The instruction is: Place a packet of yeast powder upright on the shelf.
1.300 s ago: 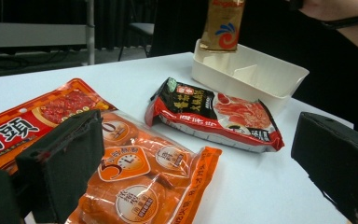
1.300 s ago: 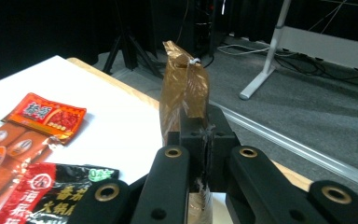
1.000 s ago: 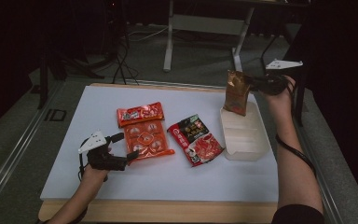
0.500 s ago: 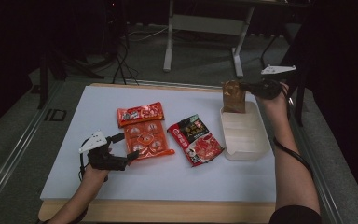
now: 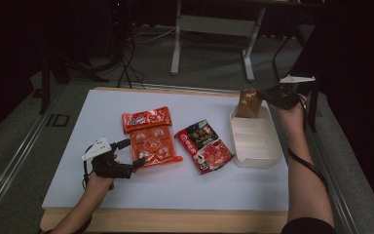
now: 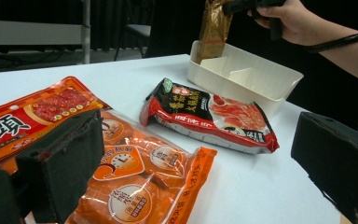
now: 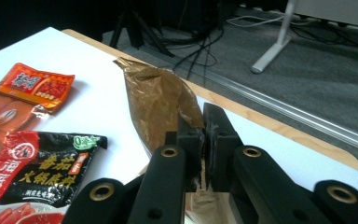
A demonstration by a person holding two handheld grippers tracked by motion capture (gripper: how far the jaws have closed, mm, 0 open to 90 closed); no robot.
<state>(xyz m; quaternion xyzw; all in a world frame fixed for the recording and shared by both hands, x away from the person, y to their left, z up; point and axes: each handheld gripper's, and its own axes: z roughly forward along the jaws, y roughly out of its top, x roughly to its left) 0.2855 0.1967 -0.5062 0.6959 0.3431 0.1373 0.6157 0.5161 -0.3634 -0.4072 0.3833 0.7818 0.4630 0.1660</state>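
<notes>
Two grippers work the white surface (image 5: 185, 185). The right gripper (image 5: 267, 97) pinches a brown pouch (image 5: 249, 103) upright over the white bin's (image 5: 258, 158) far compartment; the left gripper (image 5: 129, 153), jaws spread, rests beside an orange snack pack (image 5: 153, 146).

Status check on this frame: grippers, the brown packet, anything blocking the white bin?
Right gripper shut on brown packet, packet's lower end in white bin, far compartment. Left gripper open, jaws either side of orange pack. Bin unobstructed.
</notes>
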